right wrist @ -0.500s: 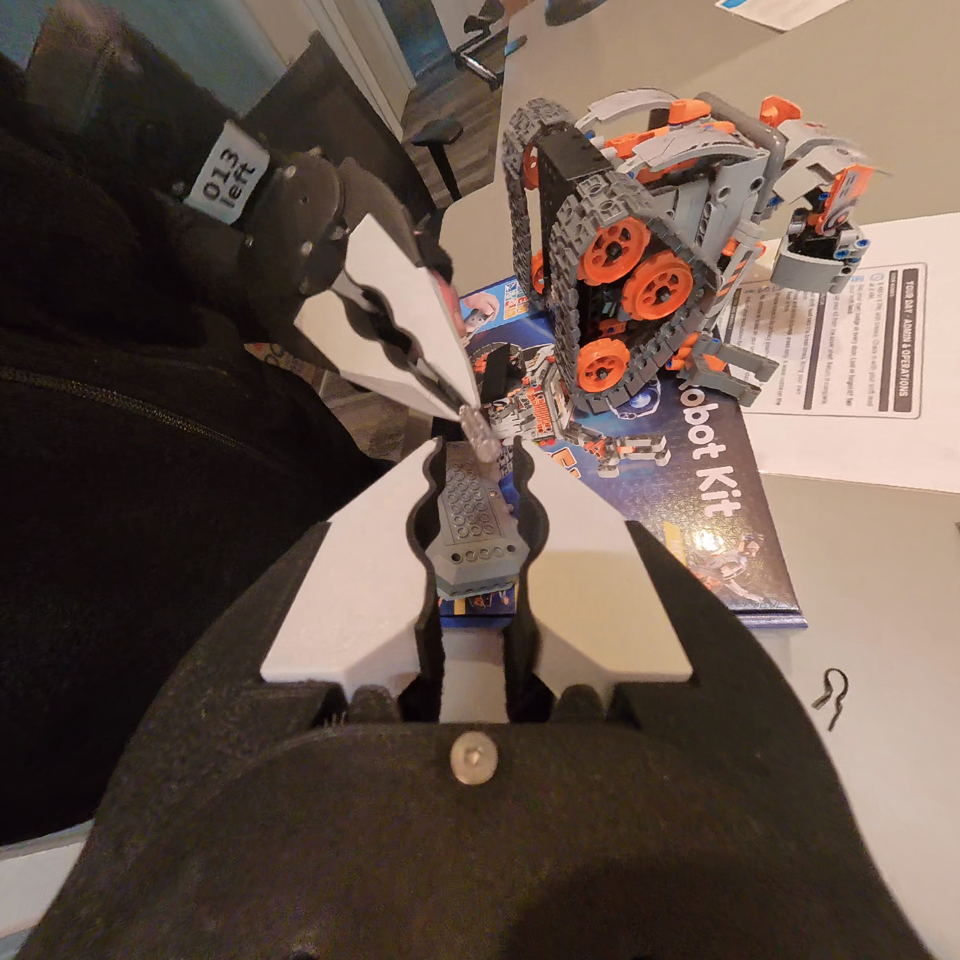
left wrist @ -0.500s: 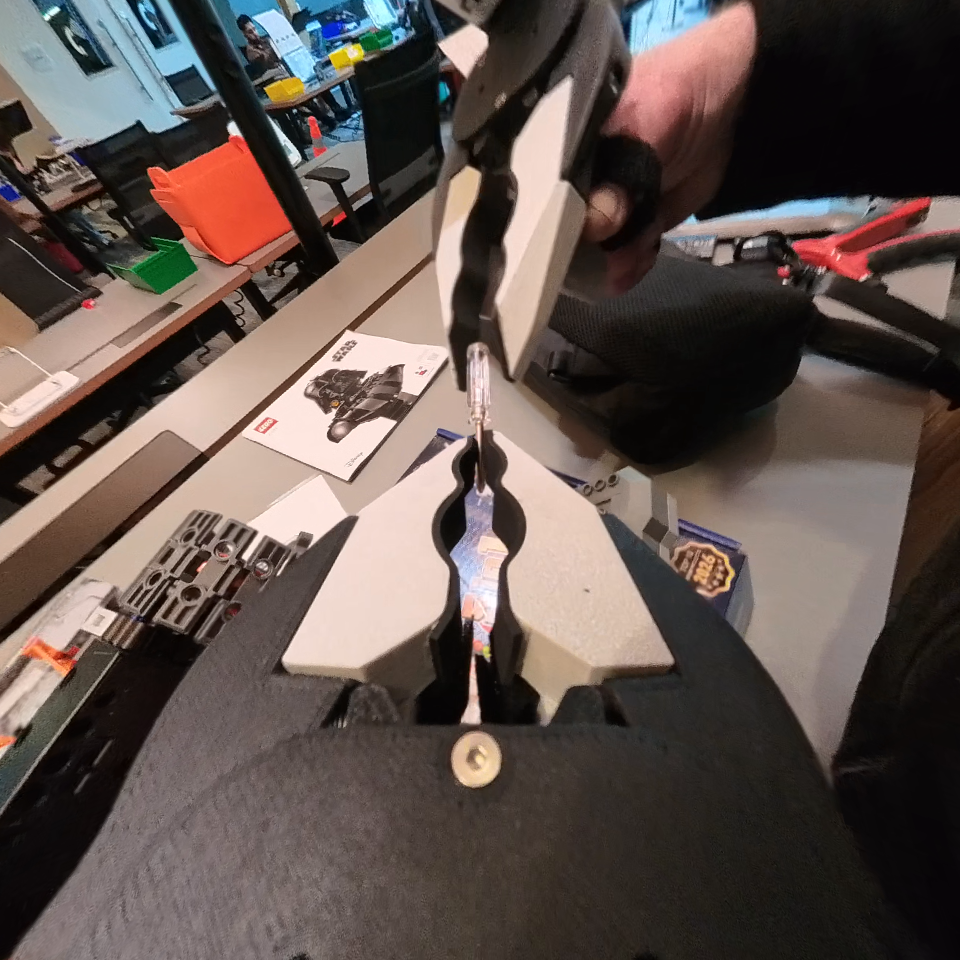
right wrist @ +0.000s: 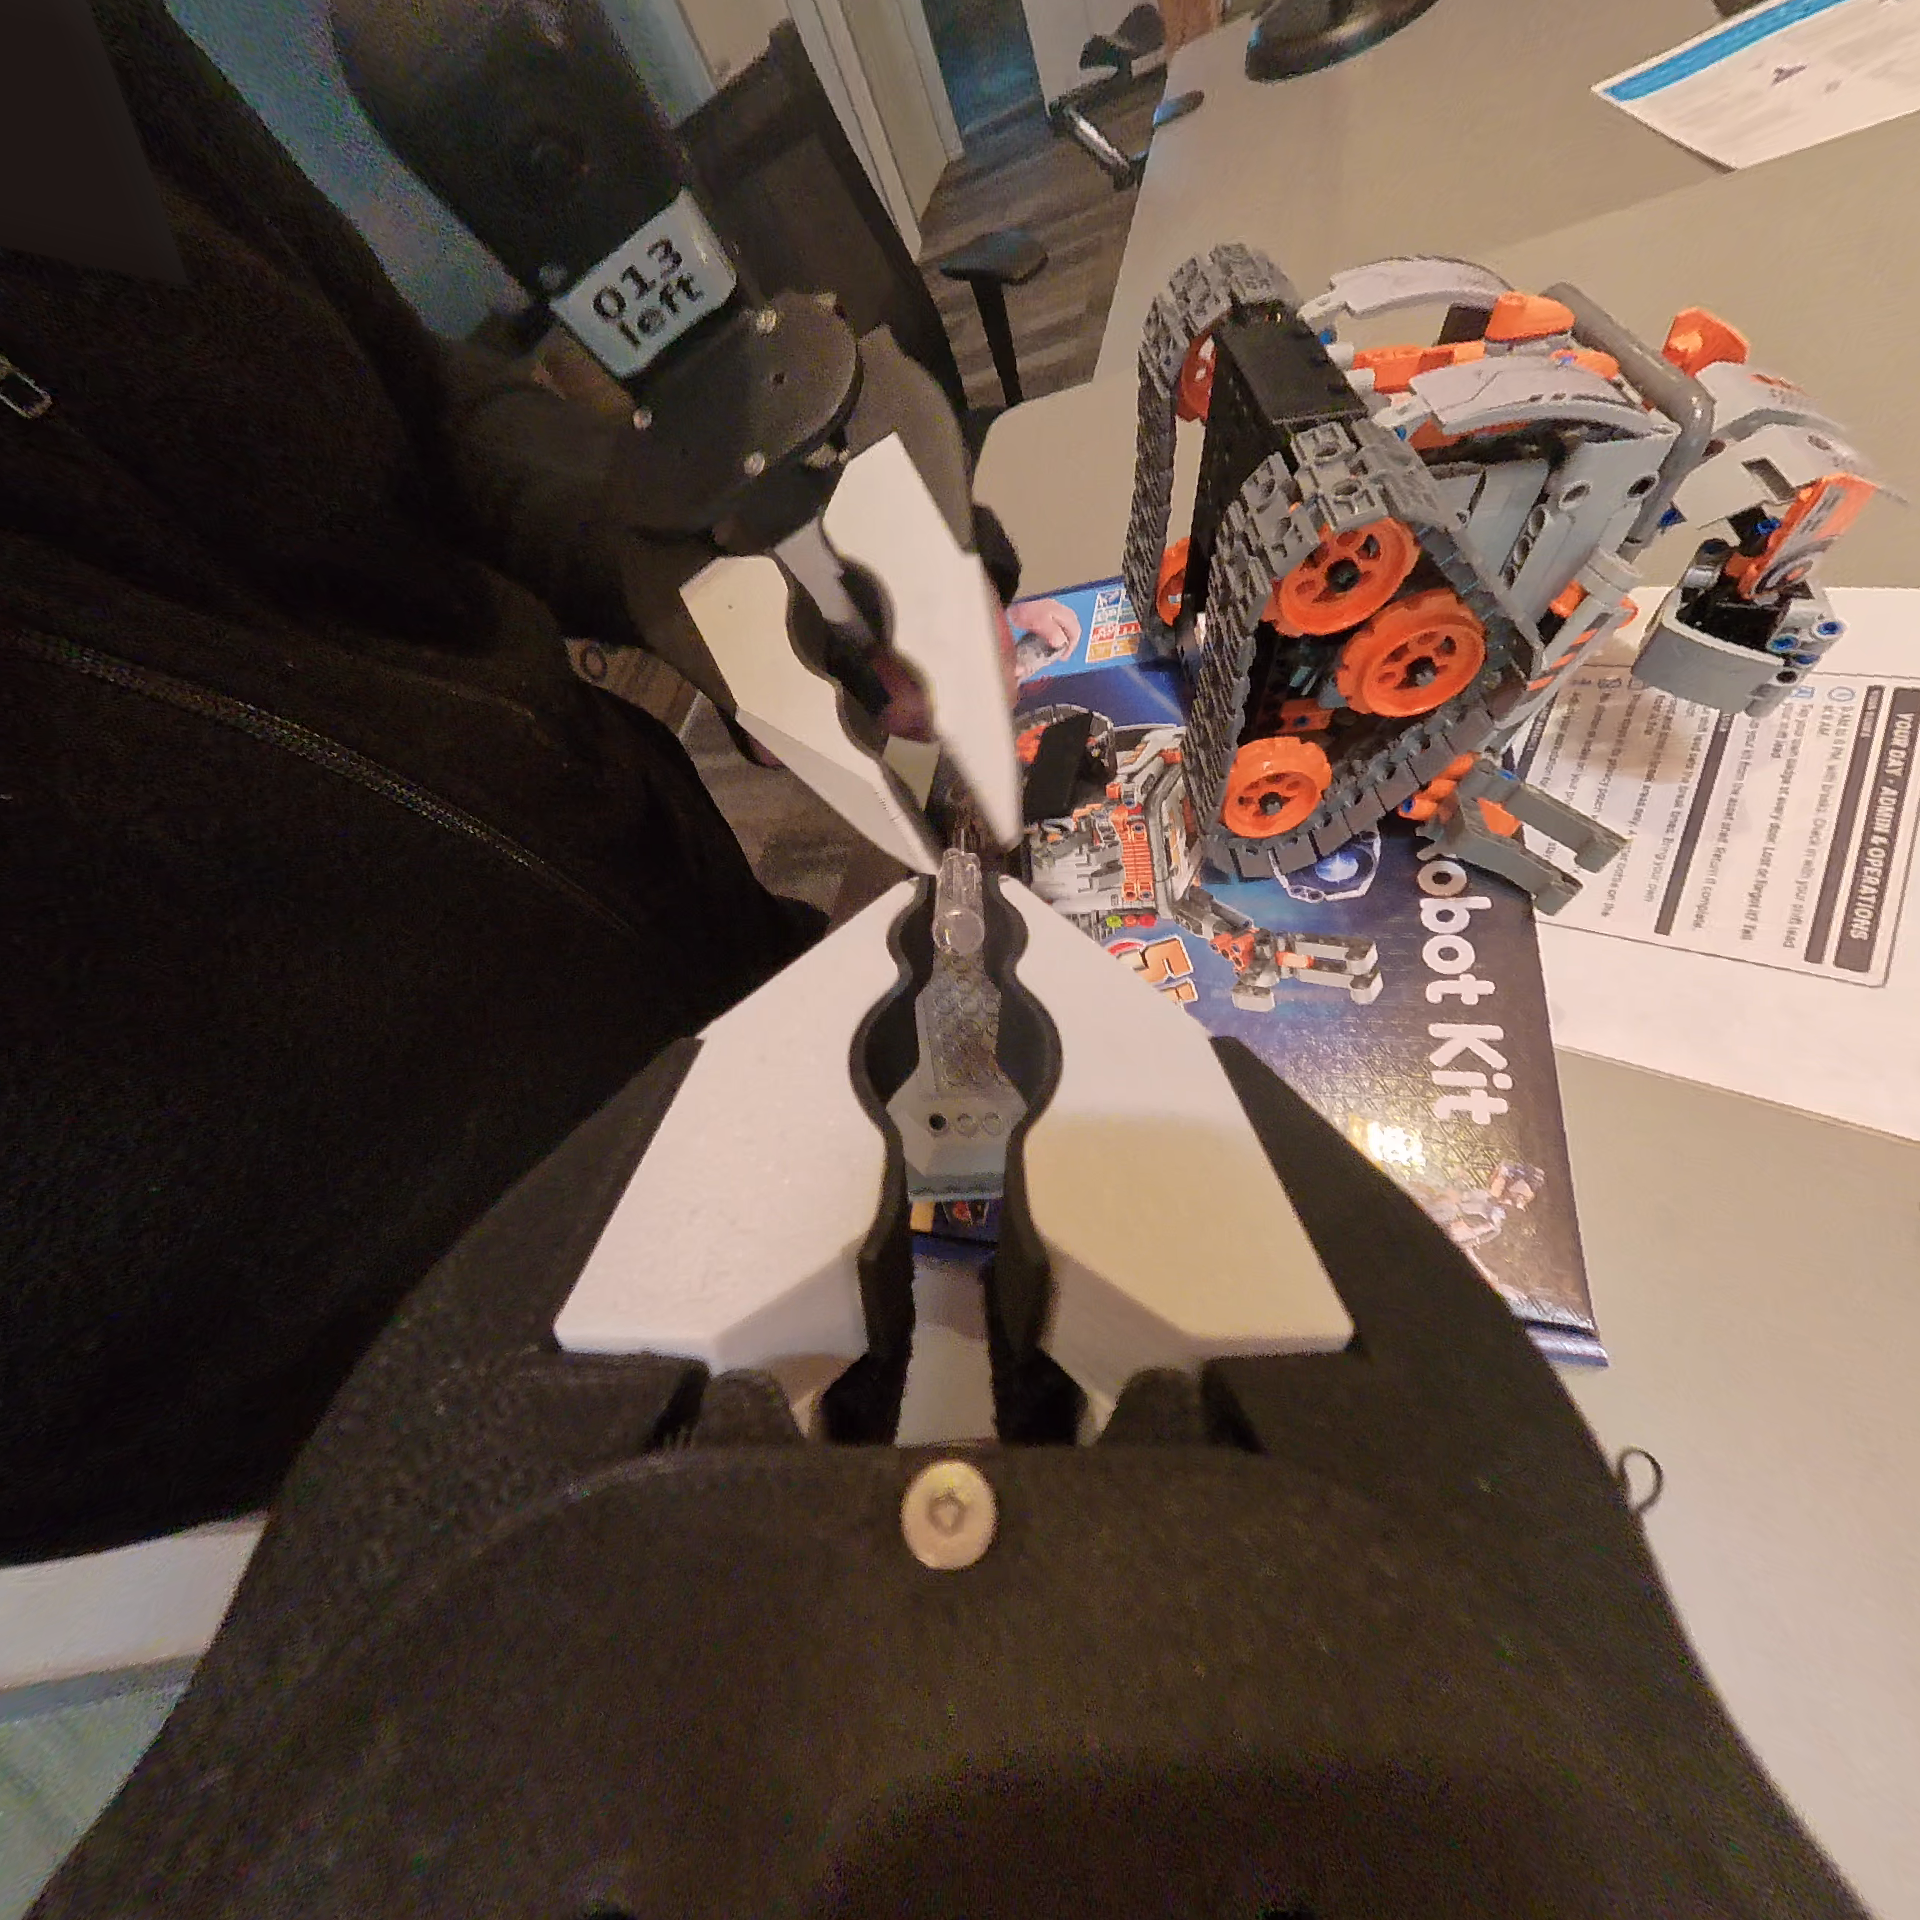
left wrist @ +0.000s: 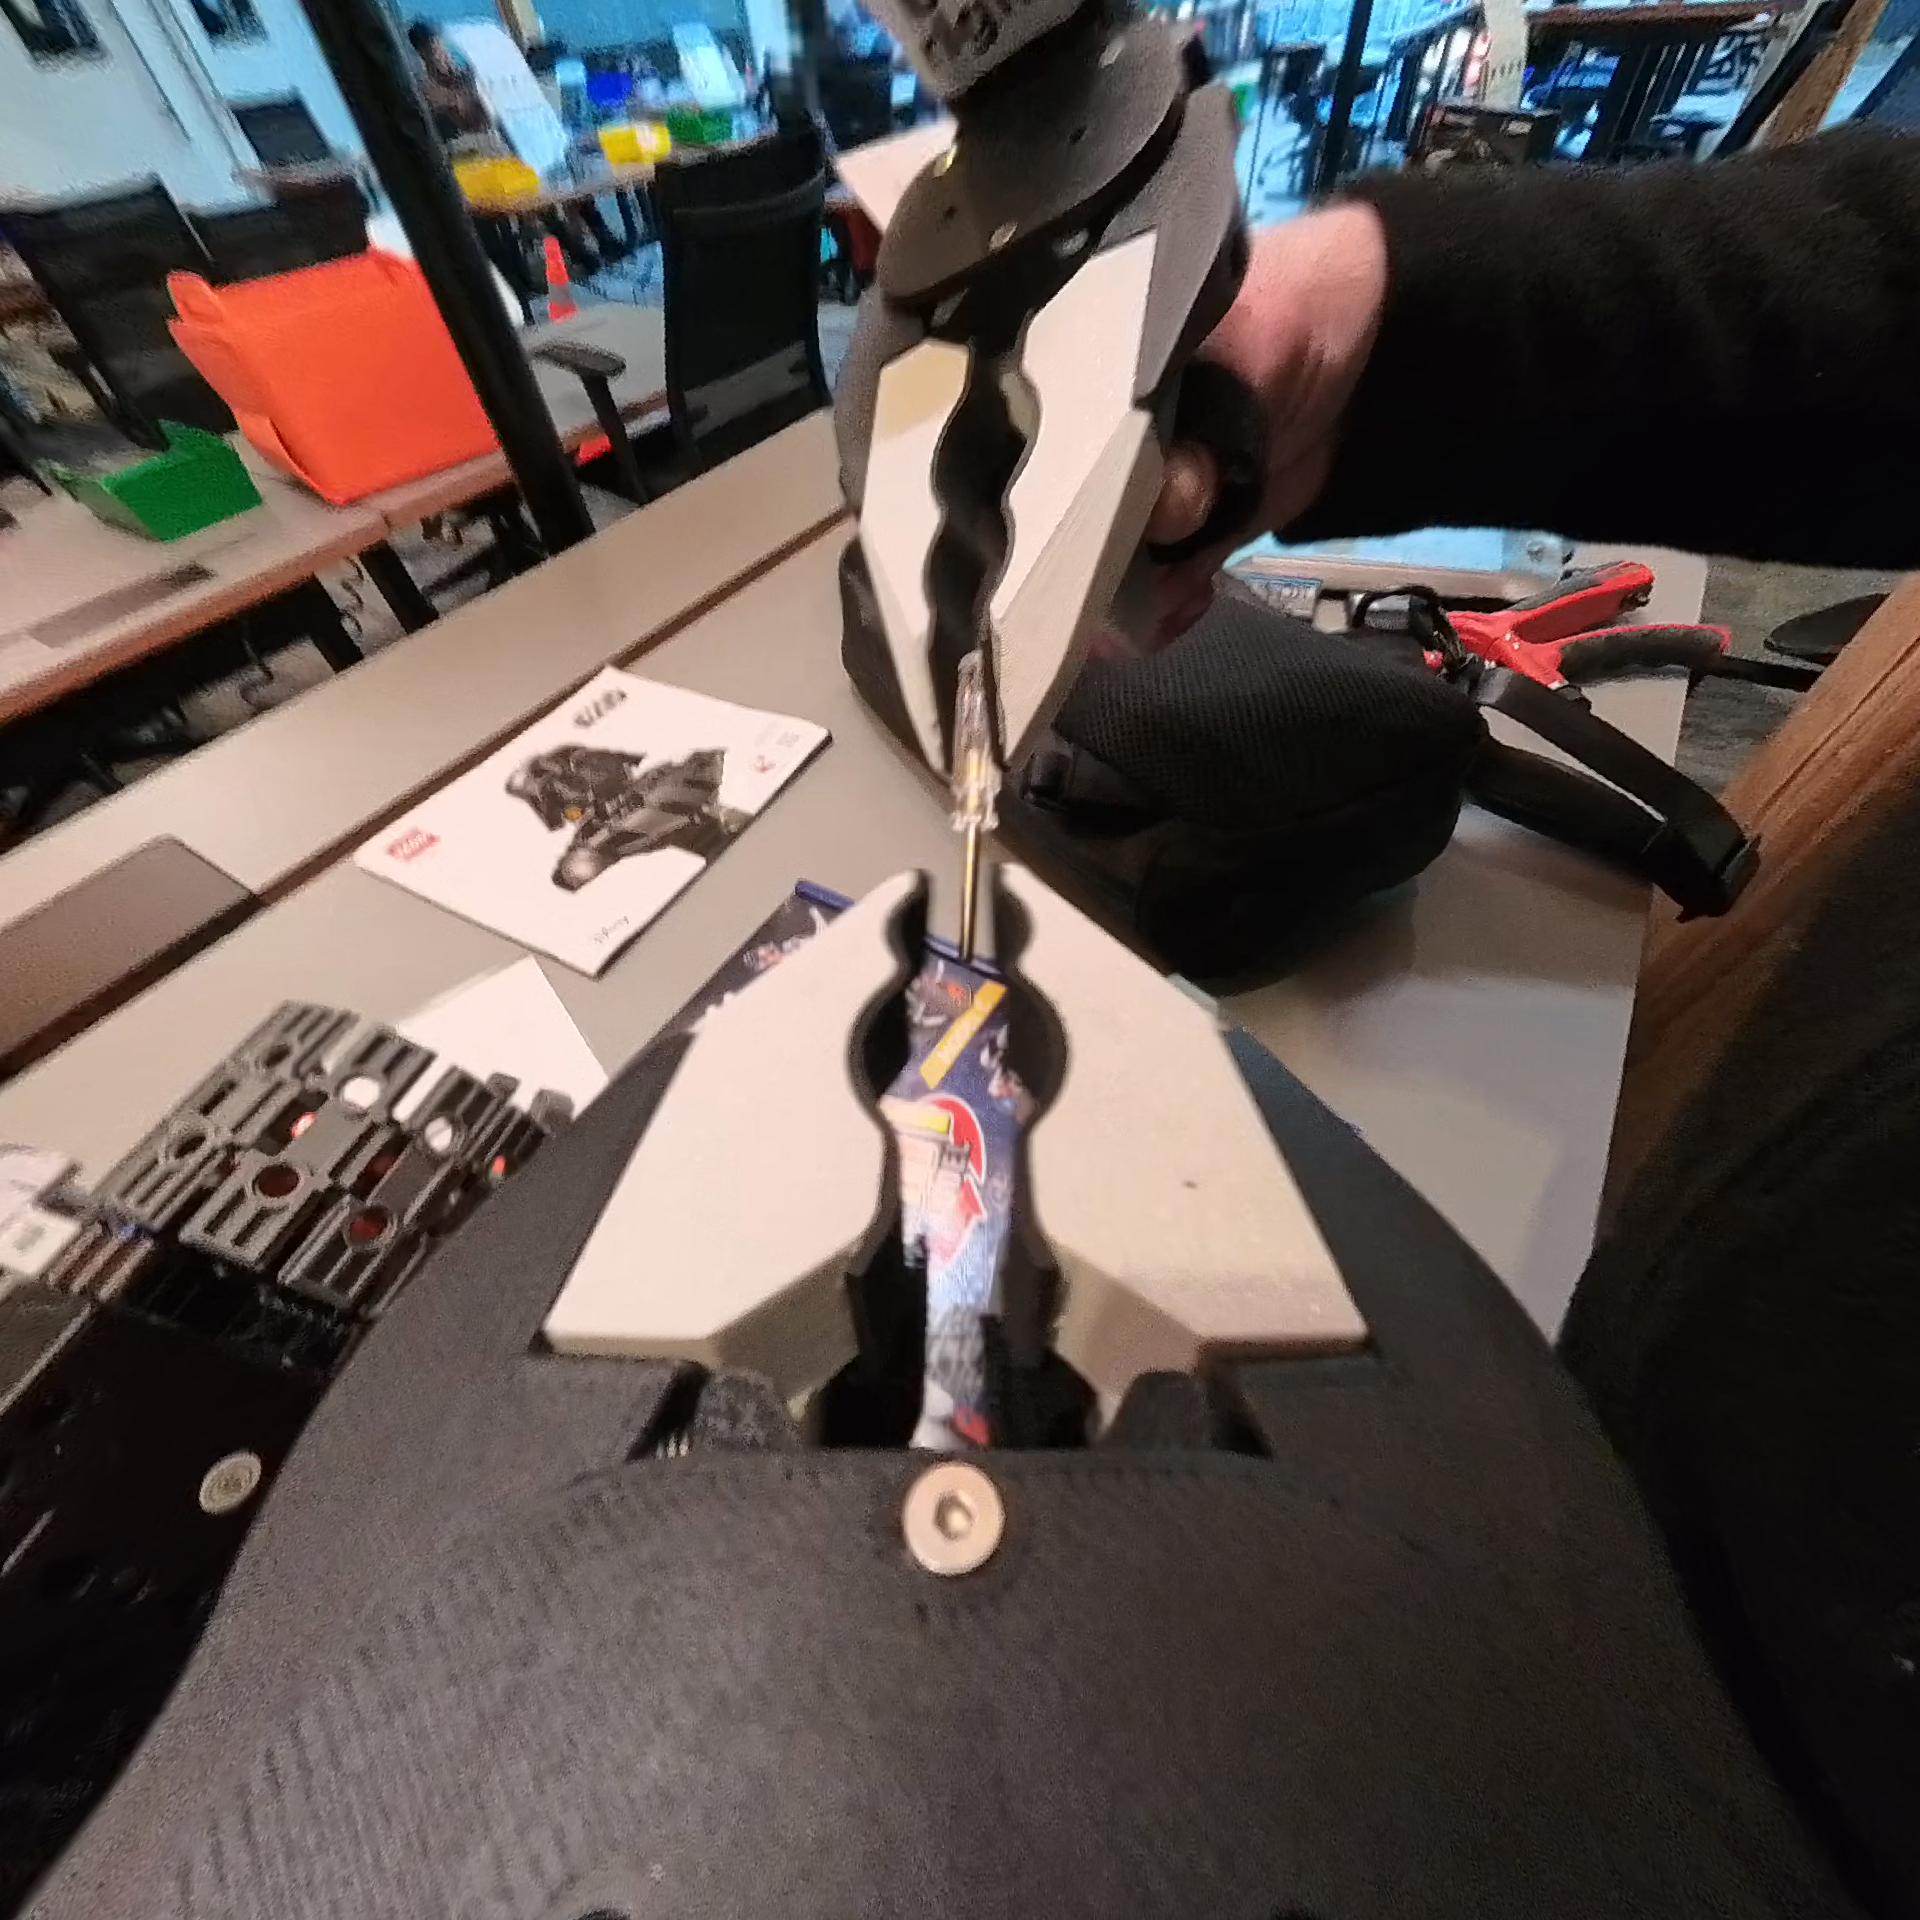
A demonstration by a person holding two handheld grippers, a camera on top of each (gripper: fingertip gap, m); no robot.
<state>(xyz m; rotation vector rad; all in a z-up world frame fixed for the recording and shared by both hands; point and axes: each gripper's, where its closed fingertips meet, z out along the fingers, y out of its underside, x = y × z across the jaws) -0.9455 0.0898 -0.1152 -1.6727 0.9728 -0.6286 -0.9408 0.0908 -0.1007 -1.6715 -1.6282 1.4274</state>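
A small screwdriver (left wrist: pixel 975 774) with a clear handle and thin metal shaft hangs between the two grippers, which meet tip to tip. My right gripper (right wrist: pixel 963 883) is shut on the clear handle (right wrist: pixel 956 914); in the left wrist view it (left wrist: pixel 971 764) points down from above, held by a hand (left wrist: pixel 1288 364). My left gripper (left wrist: pixel 964 883) has its jaws slightly apart around the shaft; in the right wrist view it (right wrist: pixel 961 847) comes in from the upper left. Below lie a blue kit box (right wrist: pixel 1455 1091) and a grey brick piece (right wrist: pixel 956 1101).
A grey and orange tracked brick robot (right wrist: pixel 1403 623) stands on the box, with a white sheet (right wrist: pixel 1714 831) beside it. A booklet (left wrist: pixel 603 810), black bag (left wrist: pixel 1247 790), red-handled tool (left wrist: pixel 1538 623) and black track links (left wrist: pixel 301 1153) lie on the table. A wire clip (right wrist: pixel 1640 1475) lies at right. The tips of both grippers are at nearly the same place.
My right gripper's jaws have closed in on the clear handle. My left gripper's tips have parted a little around the shaft. Both grippers have shifted slightly.
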